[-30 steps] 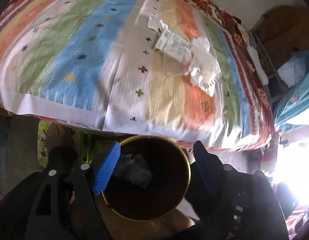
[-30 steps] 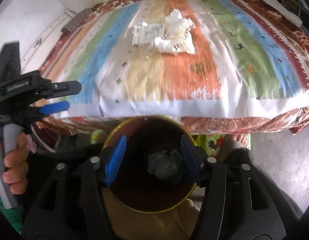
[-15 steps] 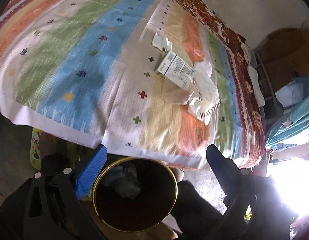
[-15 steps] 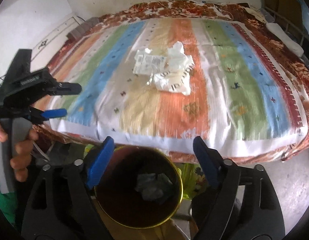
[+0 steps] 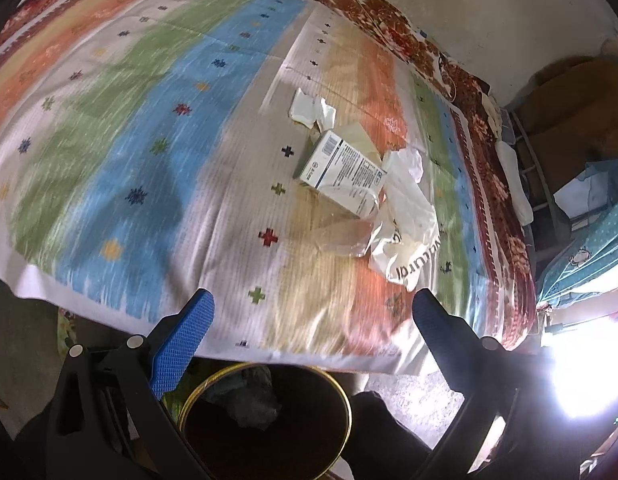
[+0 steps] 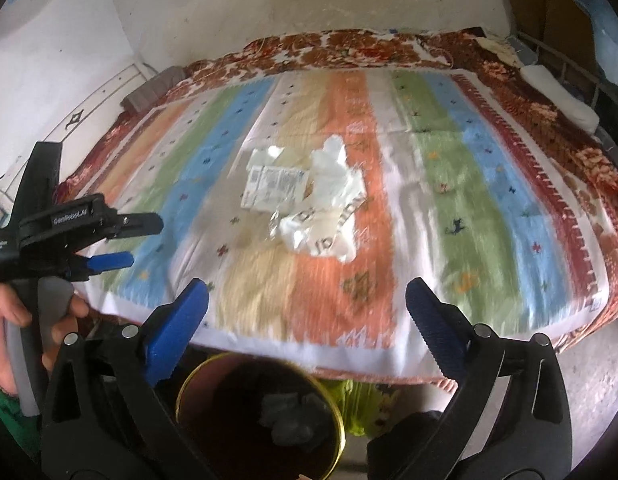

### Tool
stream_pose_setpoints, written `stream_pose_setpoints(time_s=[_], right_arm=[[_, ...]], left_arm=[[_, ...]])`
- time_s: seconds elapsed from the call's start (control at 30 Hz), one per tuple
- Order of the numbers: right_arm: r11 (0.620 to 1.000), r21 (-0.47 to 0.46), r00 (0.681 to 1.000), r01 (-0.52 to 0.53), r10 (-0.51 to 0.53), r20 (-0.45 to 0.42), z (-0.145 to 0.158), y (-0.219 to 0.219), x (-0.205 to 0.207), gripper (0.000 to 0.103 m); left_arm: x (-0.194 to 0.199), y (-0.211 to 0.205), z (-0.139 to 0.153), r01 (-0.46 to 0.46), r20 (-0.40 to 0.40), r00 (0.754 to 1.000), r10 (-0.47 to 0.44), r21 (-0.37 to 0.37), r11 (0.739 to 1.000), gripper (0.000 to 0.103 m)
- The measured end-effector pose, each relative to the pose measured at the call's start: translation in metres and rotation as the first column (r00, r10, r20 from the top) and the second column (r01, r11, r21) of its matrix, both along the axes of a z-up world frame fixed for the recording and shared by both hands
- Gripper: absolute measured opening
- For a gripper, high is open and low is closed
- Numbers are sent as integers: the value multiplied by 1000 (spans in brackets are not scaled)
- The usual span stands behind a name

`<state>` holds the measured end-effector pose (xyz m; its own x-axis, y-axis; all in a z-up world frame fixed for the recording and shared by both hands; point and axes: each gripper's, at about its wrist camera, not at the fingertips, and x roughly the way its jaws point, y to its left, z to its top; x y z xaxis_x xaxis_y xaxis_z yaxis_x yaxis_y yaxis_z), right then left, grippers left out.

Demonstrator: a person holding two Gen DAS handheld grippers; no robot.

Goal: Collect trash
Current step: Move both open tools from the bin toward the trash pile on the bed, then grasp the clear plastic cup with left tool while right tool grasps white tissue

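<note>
On the striped bedspread lies a heap of trash: a white printed carton, a crumpled paper scrap, clear plastic wrap and a white lettered plastic bag. The right wrist view shows the same carton and bag. Below the bed's edge stands a dark bin with a gold rim, with crumpled grey trash inside. My left gripper is open and empty above the bin. My right gripper hangs over the bin, its jaws opening with nothing between them.
A hand holds the left gripper at the left of the right wrist view. A wall runs behind the bed. A metal rack and a white pillow stand at the right. Grey floor lies right of the bin.
Both grippers have lifted away from the bin toward the bed, and their jaws have spread wider. The bin now sits low in both views.
</note>
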<state>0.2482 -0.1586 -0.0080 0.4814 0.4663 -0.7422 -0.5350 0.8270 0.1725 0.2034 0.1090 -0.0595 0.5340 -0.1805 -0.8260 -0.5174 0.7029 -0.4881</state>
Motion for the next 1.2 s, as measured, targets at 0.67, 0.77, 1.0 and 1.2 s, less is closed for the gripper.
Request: stream_pose_setpoints(time_s=[0.67, 0.77, 1.0, 1.2], right_arm=[[999, 51, 998, -20, 16, 62, 3, 27, 58, 94], [997, 67, 999, -26, 23, 47, 0, 32, 67, 93], [996, 94, 1000, 5, -3, -18, -14, 39, 93, 84], [994, 105, 997, 20, -13, -74, -26, 47, 113, 73]], left_arm=[[46, 24, -23, -145, -47, 988, 144, -10, 989, 97], [54, 24, -27, -148, -50, 988, 147, -30, 989, 97], [70, 25, -39, -181, -62, 983, 175, -100, 978, 96], [82, 25, -46, -165, -77, 984, 158, -86, 983, 96]])
